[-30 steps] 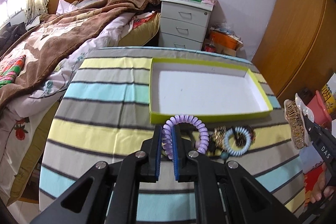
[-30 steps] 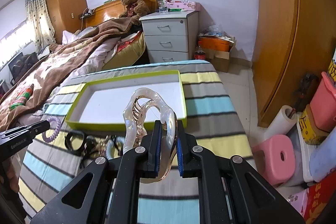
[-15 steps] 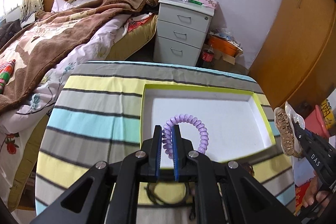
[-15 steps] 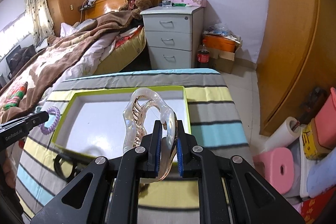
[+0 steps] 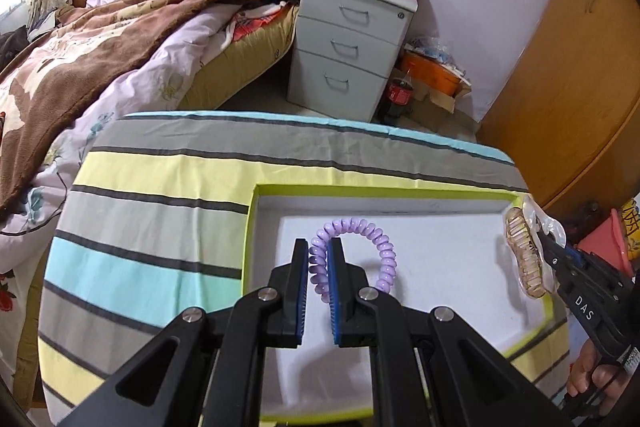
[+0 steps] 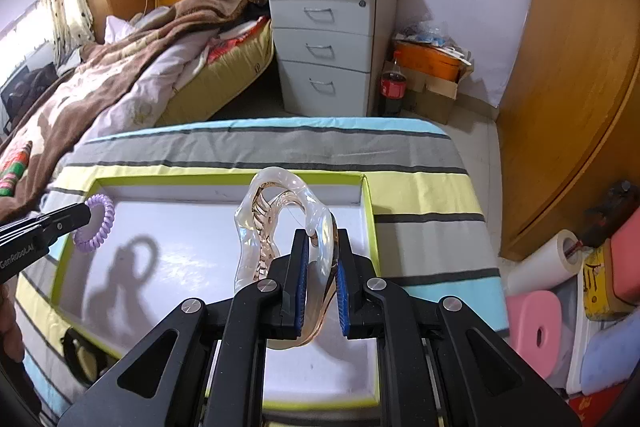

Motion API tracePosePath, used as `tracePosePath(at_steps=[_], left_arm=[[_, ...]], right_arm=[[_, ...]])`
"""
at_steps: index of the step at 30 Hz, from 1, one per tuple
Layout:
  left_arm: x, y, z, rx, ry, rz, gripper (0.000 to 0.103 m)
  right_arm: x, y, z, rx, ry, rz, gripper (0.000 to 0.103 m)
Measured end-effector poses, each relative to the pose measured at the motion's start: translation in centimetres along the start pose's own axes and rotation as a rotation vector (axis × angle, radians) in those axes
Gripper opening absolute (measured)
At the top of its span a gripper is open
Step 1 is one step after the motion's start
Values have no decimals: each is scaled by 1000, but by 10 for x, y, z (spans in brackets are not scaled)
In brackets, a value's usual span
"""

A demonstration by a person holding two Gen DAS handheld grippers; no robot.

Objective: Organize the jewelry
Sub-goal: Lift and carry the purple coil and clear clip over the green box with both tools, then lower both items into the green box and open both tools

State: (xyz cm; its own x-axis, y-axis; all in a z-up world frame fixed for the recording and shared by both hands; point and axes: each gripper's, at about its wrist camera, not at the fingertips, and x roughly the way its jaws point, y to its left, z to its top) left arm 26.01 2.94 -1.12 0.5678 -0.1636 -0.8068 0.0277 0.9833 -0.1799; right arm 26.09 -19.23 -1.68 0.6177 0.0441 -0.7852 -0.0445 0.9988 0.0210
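My left gripper [image 5: 318, 259] is shut on a purple spiral hair tie [image 5: 360, 233] and holds it above the left part of a shallow white tray with a lime-green rim [image 5: 250, 227]. My right gripper [image 6: 320, 251] is shut on a clear pinkish claw hair clip [image 6: 280, 215] and holds it above the tray's [image 6: 370, 223] right half. The clip [image 5: 526, 251] also shows at the right of the left wrist view, and the hair tie [image 6: 96, 223] at the left of the right wrist view. A dark ring [image 6: 78, 351] lies on the cloth in front of the tray.
The tray sits on a table under a striped cloth [image 5: 160, 187]. A bed [image 5: 100, 39] stands to the left and a grey drawer unit [image 5: 348, 47] behind. A wooden wardrobe [image 6: 580, 67], a pink stool [image 6: 534, 323] and a cola bottle [image 6: 394, 87] are on the right.
Both grippers have moved forward from over the jewelry pile to above the tray, each still holding its item. The pile has dropped out of the left wrist view.
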Motion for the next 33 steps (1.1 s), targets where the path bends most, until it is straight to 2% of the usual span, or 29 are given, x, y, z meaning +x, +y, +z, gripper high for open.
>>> tracePosePath(at_steps=[9, 33], left_arm=[[29, -2, 0, 8, 47, 19, 10], [42, 0, 0, 7, 73, 47, 11]], right_arm=[[23, -2, 1, -9, 39, -24, 13], [29, -4, 2, 7, 29, -41, 14]])
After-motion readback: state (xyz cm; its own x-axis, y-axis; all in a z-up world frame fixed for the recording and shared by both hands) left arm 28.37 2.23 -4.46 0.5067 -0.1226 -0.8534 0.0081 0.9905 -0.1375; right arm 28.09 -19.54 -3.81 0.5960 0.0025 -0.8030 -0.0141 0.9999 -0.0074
